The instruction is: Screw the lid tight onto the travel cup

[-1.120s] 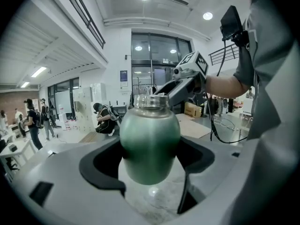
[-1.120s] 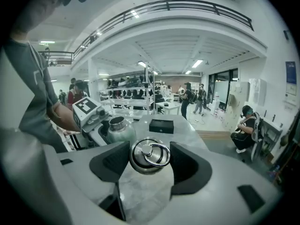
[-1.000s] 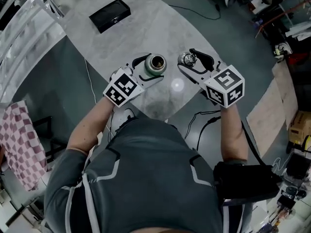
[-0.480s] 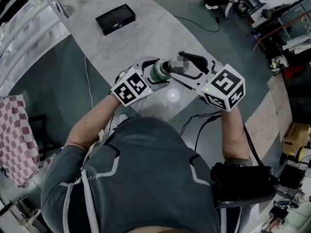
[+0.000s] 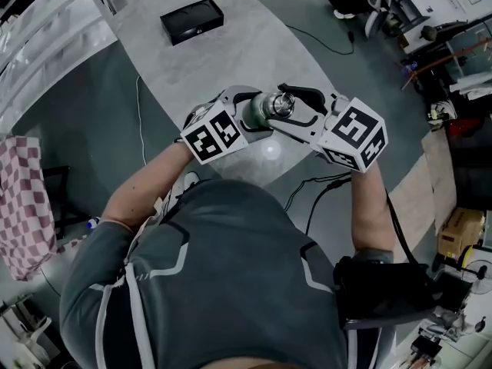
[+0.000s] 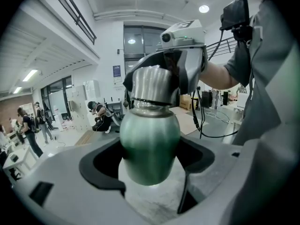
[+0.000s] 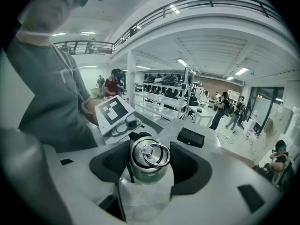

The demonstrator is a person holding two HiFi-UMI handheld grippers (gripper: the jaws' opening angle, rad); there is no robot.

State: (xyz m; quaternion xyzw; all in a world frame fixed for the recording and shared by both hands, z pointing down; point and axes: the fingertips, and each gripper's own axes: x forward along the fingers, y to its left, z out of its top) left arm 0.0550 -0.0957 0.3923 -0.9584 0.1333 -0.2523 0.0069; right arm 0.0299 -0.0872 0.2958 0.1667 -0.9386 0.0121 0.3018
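My right gripper (image 5: 298, 108) has brought the lid (image 7: 149, 157) it grips onto the green travel cup (image 6: 150, 144) clamped in my left gripper (image 5: 244, 115) above the surface (image 5: 231, 44); misaligned, the threads could cross.

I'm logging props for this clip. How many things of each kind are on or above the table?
Cup: 1
Lid: 1
Black box: 1
Grippers: 2, left gripper and right gripper
Total: 5

Big open lab/workshop hall: mezzanine railing (image 7: 187, 3), shelving racks (image 7: 164, 95), work desks (image 7: 199, 114), ppl (image 7: 219, 108) standing about.
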